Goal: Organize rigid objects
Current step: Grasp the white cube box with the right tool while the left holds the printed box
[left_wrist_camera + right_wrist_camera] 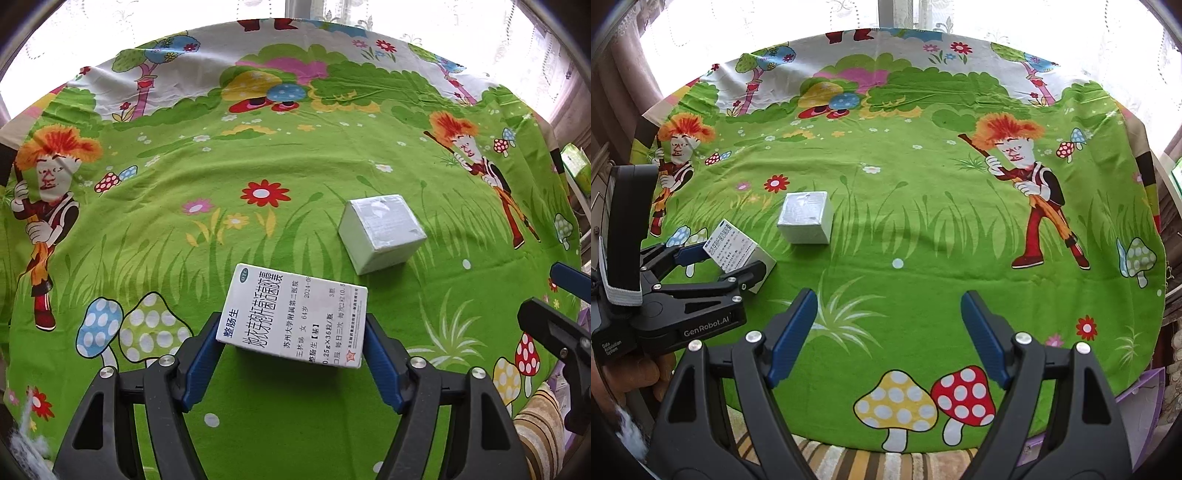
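Observation:
A white medicine box [291, 295] with blue print sits between the blue pads of my left gripper [291, 323], which is shut on its two long sides just above the cartoon tablecloth. From the right wrist view the same box [733, 242] is seen tilted in the left gripper [731, 260] at the far left. A plain white cube-shaped box [382, 232] rests on the cloth a little beyond and to the right; it also shows as the white cube [807, 218]. My right gripper [889, 297] is open and empty over the cloth's near side, well right of both boxes.
A green cartoon tablecloth [923, 229] covers the round table. A striped cloth [849, 461] lies below the near edge, a purple item [1141, 391] at lower right. A green carton [576, 166] stands off the table's right side. Lace curtains hang behind.

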`<state>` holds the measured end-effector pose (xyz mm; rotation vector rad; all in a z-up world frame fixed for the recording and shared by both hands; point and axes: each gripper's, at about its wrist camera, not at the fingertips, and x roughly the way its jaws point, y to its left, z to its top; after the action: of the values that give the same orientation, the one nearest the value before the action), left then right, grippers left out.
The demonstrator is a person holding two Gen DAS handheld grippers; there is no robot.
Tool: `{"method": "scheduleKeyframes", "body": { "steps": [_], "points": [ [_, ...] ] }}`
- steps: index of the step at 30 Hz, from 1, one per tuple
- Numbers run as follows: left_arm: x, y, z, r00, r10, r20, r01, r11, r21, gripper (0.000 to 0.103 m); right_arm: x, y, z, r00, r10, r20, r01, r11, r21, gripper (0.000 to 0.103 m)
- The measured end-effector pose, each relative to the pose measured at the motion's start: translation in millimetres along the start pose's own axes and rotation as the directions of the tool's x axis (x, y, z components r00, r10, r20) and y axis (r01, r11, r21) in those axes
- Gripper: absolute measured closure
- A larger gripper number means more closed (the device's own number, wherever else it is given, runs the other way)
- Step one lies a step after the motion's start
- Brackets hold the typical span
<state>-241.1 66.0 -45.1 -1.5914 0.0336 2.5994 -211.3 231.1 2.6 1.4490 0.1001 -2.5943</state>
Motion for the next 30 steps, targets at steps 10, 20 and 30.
{"method": "scheduleKeyframes", "body": {
  "steps": [10,20,30],
  "points": [
    [-2.3,35.2,0.2,0.997,0.064,0.035,-0.059,0.99,-0.126,0.03,40.3,40.9,25.3,0.999,0.03,-0.017,-0.031,0.998,-0.049,0.021],
    [-1.9,56.9,-3.9,0.995,0.089,0.047,-0.077,0.975,-0.208,0.031,68.7,57.3,36.1,0.999,0.025,-0.02,-0.026,0.998,-0.053,0.021],
    [-1.9,60.3,-3.7,0.994,0.092,0.054,-0.078,0.972,-0.221,0.03,90.7,66.4,38.6,1.0,0.004,-0.028,-0.006,0.997,-0.074,0.033]
  ]
}}
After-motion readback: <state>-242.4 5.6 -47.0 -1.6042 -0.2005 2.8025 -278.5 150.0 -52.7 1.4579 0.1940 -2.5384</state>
